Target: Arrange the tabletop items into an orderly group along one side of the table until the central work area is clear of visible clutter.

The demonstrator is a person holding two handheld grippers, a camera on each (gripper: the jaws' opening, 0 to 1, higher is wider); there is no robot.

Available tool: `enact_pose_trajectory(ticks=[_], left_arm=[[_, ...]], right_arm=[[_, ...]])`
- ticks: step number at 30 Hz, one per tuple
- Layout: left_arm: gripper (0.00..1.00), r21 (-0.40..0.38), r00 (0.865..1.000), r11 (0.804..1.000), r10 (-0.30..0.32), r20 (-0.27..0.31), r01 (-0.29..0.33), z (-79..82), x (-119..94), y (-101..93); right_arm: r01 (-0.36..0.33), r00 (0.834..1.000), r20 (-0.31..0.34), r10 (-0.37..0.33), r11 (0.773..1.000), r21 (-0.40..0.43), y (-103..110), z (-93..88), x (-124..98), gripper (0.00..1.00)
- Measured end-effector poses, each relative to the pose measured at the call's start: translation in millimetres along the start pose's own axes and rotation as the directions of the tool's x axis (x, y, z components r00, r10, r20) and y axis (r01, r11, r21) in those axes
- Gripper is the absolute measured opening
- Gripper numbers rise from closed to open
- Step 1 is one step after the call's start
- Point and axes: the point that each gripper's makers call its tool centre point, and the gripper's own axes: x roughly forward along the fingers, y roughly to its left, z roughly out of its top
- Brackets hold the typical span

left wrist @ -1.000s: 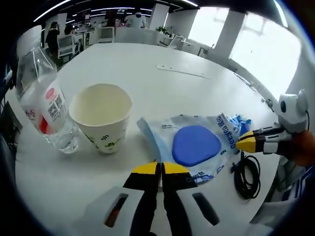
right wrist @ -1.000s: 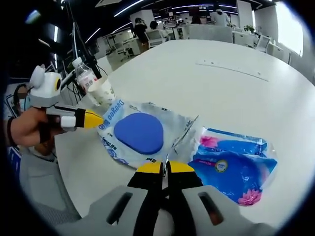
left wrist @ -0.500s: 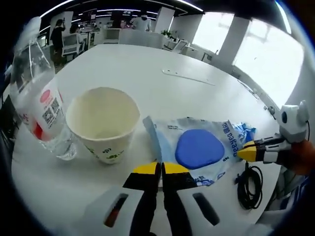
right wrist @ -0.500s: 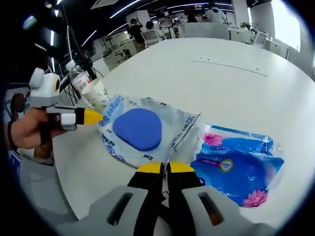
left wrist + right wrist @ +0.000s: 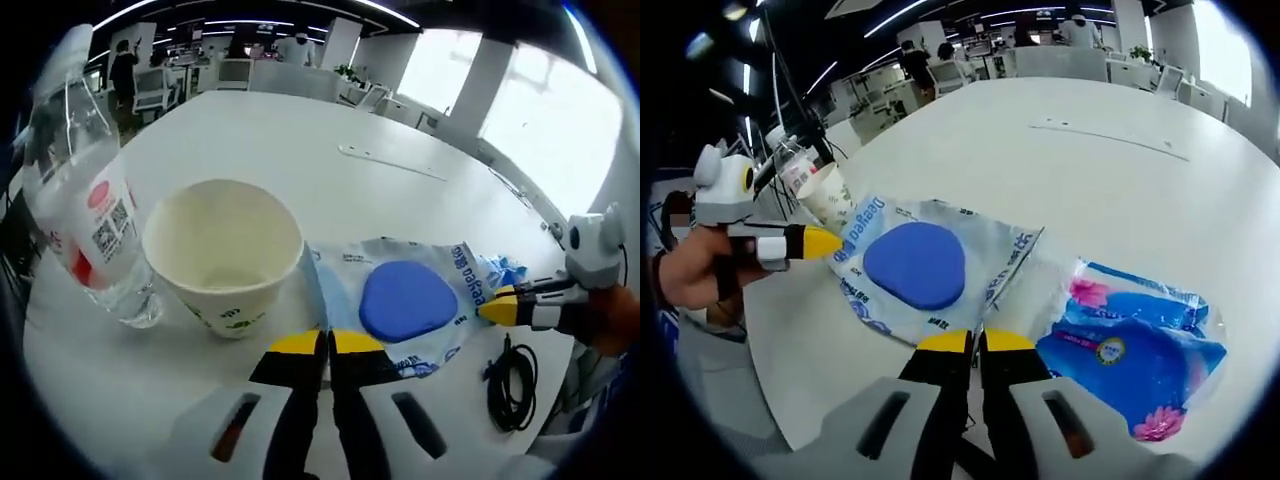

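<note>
The clear pack (image 5: 400,300) is being drawn by both closed tools, left (image 5: 323,343) and right (image 5: 974,342), toward the cup (image 5: 225,255) at ten o'clock, so the desk (image 5: 300,140) centre is being cleared gradually.

Bottle (image 5: 85,215) cut off at the top by the left gripper view's dark rim, cap out of sight; label print too small to read. Bottle and paper cup (image 5: 827,197) in the right gripper view small and partly masked by the left gripper (image 5: 825,243). Near edge of the clear packet (image 5: 400,305) covered by the left gripper's own jaws; lettering legible only in part. Blue floral pack (image 5: 497,270) mostly tucked behind the packet and the right gripper (image 5: 497,305). Black cable (image 5: 512,375) running off past the counter (image 5: 330,190) edge. Far office figures blurred.
</note>
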Motion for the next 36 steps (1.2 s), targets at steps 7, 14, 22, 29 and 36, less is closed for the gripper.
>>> enact_pose_trajectory(ticks=[7,14,22,29,36], left_arm=[[0.02,-0.001,1.0,1.0,0.002,-0.009,-0.002,-2.4,-2,2.7],[0.08,-0.019,1.0,1.0,0.006,-0.012,-0.006,-3.0,-11,11.4],[0.09,-0.033,1.0,0.999,0.004,-0.001,-0.004,-8.8,-25,12.6],[0.09,-0.031,1.0,0.999,-0.008,0.001,0.008,-17.1,-38,8.6],[0.09,0.004,1.0,1.0,-0.011,-0.002,0.011,-25.5,-52,9.5]], right_arm=[[0.005,1.0,0.006,-0.005,1.0,0.002,-1,-2.0,-2,0.03],[0.006,1.0,0.005,-0.007,1.0,0.015,-2,-6.8,-7,0.09],[0.019,1.0,-0.002,-0.019,1.0,0.005,-1,-13.8,-14,0.1],[0.036,0.999,-0.002,-0.036,0.999,0.011,-6,-17.2,-22,0.1],[0.046,0.999,-0.001,-0.046,0.999,0.002,-4,-22.0,-31,0.09]])
